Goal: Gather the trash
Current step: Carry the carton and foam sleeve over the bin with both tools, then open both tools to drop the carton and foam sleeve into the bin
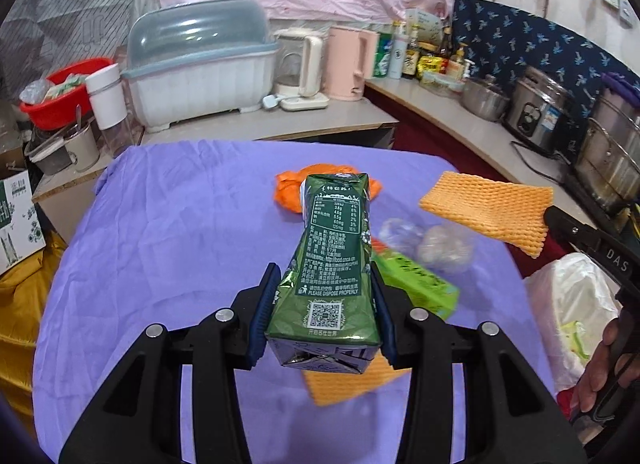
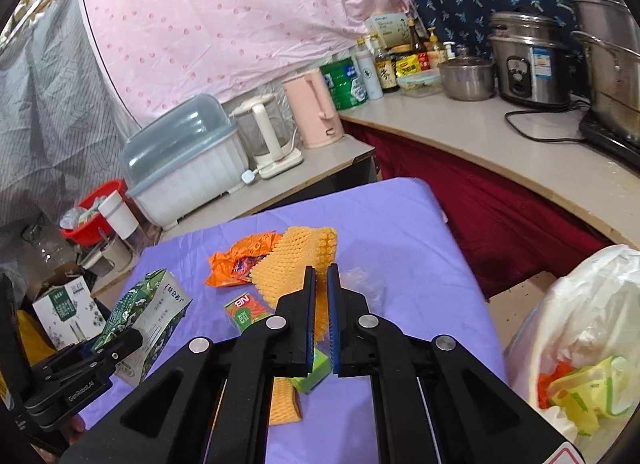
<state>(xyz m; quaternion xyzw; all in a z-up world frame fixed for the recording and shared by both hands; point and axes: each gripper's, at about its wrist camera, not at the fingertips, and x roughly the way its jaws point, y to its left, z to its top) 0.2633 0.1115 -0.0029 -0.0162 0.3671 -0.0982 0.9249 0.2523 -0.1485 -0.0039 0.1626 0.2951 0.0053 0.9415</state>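
Carton in L tongs, long axis fwd, top end away.

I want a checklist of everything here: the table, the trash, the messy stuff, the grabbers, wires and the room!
Surface: purple cloth covers the table.
Job's things: green carton and orange foam net held up; orange wrapper, green box, clear plastic, second foam net lying on the cloth; white trash bag beside it, partly filled.
Clutter: nothing seen beyond the trash.
Grippers: left gripper clamps the carton; right gripper pinches the net.
Cables: black cord on the counter.
Surroundings: dish box, kettles, pots, bottles.
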